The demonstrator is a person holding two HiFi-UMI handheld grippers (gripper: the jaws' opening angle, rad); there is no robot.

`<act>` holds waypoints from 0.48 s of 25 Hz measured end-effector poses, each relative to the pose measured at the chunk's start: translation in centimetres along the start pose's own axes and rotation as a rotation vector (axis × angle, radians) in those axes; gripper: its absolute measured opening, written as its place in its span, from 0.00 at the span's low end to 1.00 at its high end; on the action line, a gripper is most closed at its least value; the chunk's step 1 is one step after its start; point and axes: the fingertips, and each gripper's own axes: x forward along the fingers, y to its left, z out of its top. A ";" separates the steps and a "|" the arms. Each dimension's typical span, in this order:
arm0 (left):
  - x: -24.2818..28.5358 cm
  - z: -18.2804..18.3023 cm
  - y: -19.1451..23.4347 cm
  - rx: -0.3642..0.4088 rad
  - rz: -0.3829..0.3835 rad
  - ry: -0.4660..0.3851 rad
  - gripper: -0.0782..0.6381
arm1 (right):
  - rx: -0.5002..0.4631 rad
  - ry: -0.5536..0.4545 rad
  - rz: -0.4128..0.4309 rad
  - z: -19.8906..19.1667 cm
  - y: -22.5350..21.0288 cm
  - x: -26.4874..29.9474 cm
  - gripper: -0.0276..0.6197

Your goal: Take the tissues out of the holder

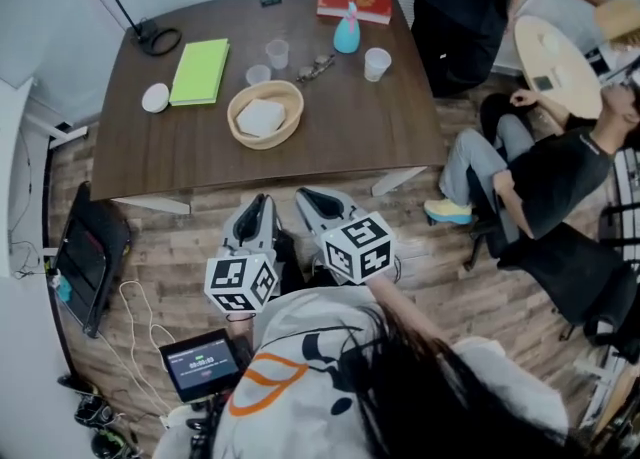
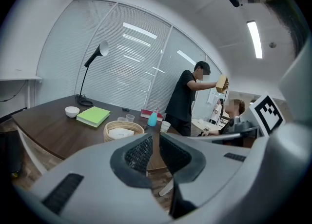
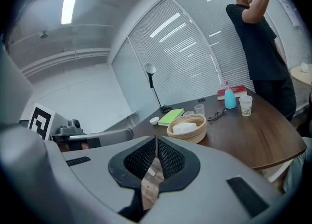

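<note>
Nearest, close to the body and over the floor, short of the near edge of the surface: left hand-held gripper, all but closed, only a thin slit between the jaws, gripping nothing. Just beside it, right hand-held gripper, closed pad to pad, likewise empty. Neither touching anything on the surface.

Further in, about midway between near and far edges and a little left of centre: round woven basket, serving as the holder, with the white pack of tissues lying flat inside, below the rim. Untouched, so apparently task not yet begun.

Beyond the basket: clear cup just behind its rim, then glasses, blue bottle, paper cup and, at the far edge, red book. Toward the left edge: green notebook and small white bowl.

Likely trouble from here:
- Going in with jaws closed would only press the pack down or shove the basket into the clear cup; needs opening first.
- Pinching too shallow on a soft pack could slip off or tear the wrapper.
- Catching the rim along with the pack could lift the light basket too; worth steadying with the other hand-held gripper.
- Swinging wide past the right edge risks meeting the seated person there.
</note>
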 end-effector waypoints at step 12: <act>5.3 2.4 6.1 -0.005 -0.040 0.038 0.17 | 0.028 0.013 -0.047 2.8 -2.1 7.0 0.08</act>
